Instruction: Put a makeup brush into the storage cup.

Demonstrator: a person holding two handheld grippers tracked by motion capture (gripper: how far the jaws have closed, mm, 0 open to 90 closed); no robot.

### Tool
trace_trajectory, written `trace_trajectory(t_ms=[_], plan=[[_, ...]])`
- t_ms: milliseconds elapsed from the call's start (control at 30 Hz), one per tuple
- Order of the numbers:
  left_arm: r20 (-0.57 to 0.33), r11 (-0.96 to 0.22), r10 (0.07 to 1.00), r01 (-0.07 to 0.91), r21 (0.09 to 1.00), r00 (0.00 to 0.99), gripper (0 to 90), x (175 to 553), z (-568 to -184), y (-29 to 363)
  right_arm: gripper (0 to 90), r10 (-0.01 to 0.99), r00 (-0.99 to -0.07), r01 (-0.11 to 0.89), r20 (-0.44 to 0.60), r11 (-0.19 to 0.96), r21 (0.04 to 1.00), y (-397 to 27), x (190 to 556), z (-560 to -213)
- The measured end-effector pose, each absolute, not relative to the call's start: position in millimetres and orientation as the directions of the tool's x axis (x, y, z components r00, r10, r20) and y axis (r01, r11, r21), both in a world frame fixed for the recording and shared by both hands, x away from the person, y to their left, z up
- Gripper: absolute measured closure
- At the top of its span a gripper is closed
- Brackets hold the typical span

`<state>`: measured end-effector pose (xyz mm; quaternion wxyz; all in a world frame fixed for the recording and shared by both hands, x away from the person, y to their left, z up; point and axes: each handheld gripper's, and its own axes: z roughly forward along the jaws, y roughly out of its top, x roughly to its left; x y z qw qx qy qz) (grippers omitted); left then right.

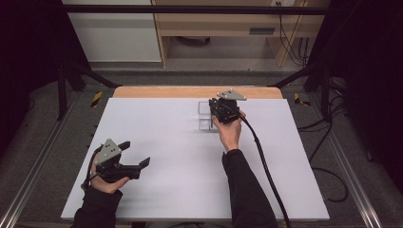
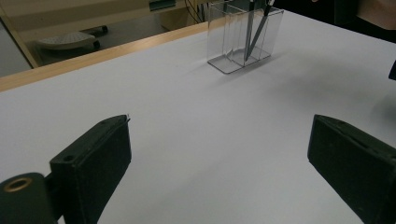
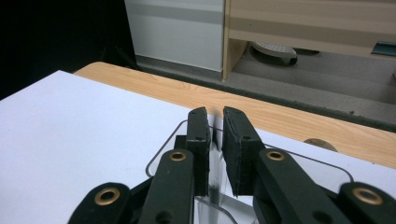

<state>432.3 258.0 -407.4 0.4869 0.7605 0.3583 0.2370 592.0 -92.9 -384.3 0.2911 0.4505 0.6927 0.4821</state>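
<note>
A clear acrylic holder point(image 1: 204, 118) with several narrow compartments stands at the far middle of the white table point(image 1: 180, 156). My right gripper point(image 1: 217, 111) hangs right over it, tipped down into it. In the right gripper view the holder's rim point(image 3: 161, 156) lies under my right gripper point(image 3: 215, 116), whose jaws are shut on a thin pen point(image 3: 214, 177) standing between the pads. From the left gripper view the holder point(image 2: 229, 51) shows two thin dark pens point(image 2: 254, 32) leaning inside. My left gripper point(image 1: 136, 153) rests near the front left, open and holding nothing point(image 2: 219, 126).
A wooden strip point(image 1: 197, 91) borders the table's far edge, with a desk and cables on the floor beyond. The right gripper's black cable point(image 1: 263, 161) trails across the table's right half toward the front edge. Dark frame bars stand at both sides.
</note>
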Motion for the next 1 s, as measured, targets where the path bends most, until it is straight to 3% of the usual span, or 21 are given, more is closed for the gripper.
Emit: trace_trajectory(t_ms=[233,267,667,1000], plan=[[0.012,-0.269,0.777,0.315,0.910,0.629,6.0,432.4,-407.3,258.1,71.1,0.895,-0.444,0.325,0.045,0.114,0.939,-101.2,583.2,-374.5],[0.013,-0.270,0.776,0.314,0.910,0.630,6.0,432.6,-407.3,258.2,64.5,0.887,-0.459,0.320,0.058,0.104,0.942,-105.5,579.5,-369.9],[0.007,-0.263,0.777,0.314,0.912,0.630,5.8,433.1,-407.5,258.0,38.0,0.824,-0.560,0.293,0.091,0.094,0.951,-126.6,547.2,-350.1],[-0.004,-0.252,0.777,0.316,0.914,0.630,5.5,433.3,-407.4,259.2,24.0,0.798,-0.599,0.253,0.072,0.103,0.962,-143.3,519.7,-343.7]])
